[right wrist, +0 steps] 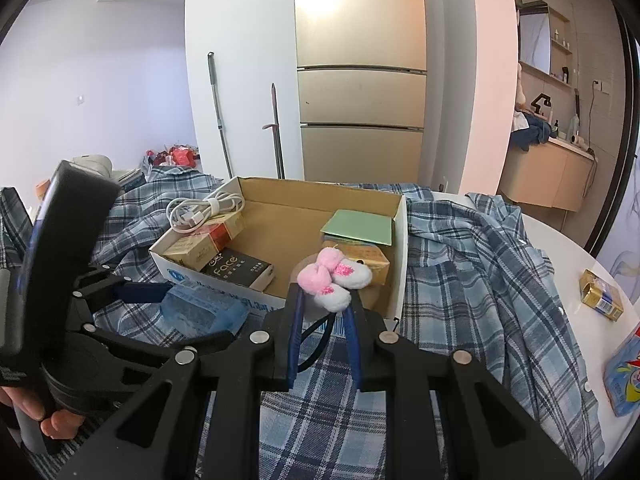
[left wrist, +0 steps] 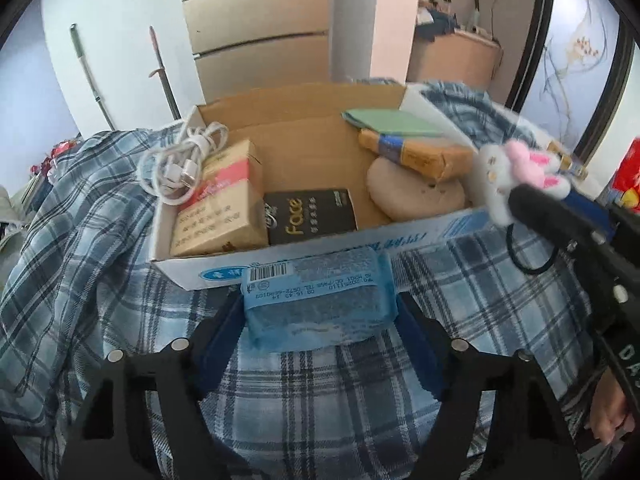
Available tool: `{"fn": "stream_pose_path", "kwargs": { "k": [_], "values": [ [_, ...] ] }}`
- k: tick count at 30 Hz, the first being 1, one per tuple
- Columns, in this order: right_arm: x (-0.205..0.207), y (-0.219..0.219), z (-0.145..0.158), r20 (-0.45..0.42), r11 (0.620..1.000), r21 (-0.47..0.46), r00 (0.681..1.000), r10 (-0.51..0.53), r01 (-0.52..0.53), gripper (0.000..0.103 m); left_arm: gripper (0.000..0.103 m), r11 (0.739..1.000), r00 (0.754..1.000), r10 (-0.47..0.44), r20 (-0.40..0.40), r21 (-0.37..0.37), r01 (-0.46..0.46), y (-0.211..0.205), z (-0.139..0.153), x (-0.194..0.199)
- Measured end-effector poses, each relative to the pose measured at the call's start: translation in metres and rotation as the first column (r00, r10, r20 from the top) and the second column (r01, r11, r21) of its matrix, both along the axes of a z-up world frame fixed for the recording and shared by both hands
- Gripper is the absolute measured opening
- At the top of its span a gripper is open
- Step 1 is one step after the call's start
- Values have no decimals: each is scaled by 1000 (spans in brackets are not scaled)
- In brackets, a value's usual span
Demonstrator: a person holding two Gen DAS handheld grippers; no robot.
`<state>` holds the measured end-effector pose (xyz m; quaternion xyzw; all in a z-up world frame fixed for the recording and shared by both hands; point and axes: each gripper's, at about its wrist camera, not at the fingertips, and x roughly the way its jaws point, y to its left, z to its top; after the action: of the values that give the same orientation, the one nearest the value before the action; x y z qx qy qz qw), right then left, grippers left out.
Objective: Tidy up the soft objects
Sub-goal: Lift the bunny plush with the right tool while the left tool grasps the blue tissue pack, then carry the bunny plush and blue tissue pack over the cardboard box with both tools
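Left claw (left wrist: 320,316) clamped on a blue tissue pack (left wrist: 318,300), held just before the near wall of the cardboard box (left wrist: 304,256), above the plaid shirt (left wrist: 320,408) spread over the table (right wrist: 560,236)

Right claw (right wrist: 324,308) closed on a plush hair tie (right wrist: 332,280): pink and white fluffy bunny pinched between the blue pads, black elastic loop (right wrist: 316,340) hanging below, at the near right corner of the box

Inside the box, on the left: a coiled white cable (left wrist: 184,164) atop a kraft tissue pack (left wrist: 220,200), with a black pack marked "Face" (left wrist: 312,216) beside it; on the right: a green cloth (left wrist: 392,122) over a tan packet (left wrist: 416,152), over a round beige cushion (left wrist: 412,196)

Well apart on the right of the table: a small gold packet (right wrist: 602,294) and a blue printed pack (right wrist: 624,372) at the edge

Behind: a gold refrigerator (right wrist: 360,100) and two poles against the white wall
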<state>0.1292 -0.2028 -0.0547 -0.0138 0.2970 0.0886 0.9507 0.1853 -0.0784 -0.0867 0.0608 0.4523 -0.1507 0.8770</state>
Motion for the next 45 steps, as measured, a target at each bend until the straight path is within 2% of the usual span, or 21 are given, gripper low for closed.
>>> {"fn": "stream_pose_path", "kwargs": {
  "k": [4,9,13,16,18,20,24,35,39,42,45],
  "values": [
    [-3,0,1,17,1000,3,1000,-1,0,19,75,999,998,24,52,-24,-23,8,10,-9],
    [-5,0,3,32,1000,6,999,4,-4,19,75,998,982,24,187,-57,-14,13,30,-29],
    [-11,-2,9,76,1000,22,997,12,-14,19,75,996,941,11,338,-92,21,14,49,-53],
    [-15,-2,13,109,1000,23,994,11,-13,19,75,994,896,21,443,-102,27,16,60,-70],
    [-17,-1,15,127,1000,24,992,14,-17,19,75,995,879,17,476,-97,33,13,65,-74],
    [-18,-1,16,134,999,26,991,19,-23,19,75,995,870,13,492,-94,38,12,67,-76],
    [-18,-1,17,140,999,23,990,19,-22,19,75,995,875,21,484,-95,28,13,67,-75],
    [-22,-1,20,155,999,28,987,29,-34,19,75,995,840,48,541,-96,6,12,75,-92],
    [-24,-5,28,178,999,36,984,8,-15,19,75,996,812,55,581,-93,0,7,93,-106],
    [-26,-11,44,219,999,36,976,-16,8,19,75,997,783,55,619,-81,-5,5,111,-114],
    [-25,-18,68,260,999,34,965,-40,32,19,75,997,773,31,634,-69,17,2,133,-112]
  ]
}}
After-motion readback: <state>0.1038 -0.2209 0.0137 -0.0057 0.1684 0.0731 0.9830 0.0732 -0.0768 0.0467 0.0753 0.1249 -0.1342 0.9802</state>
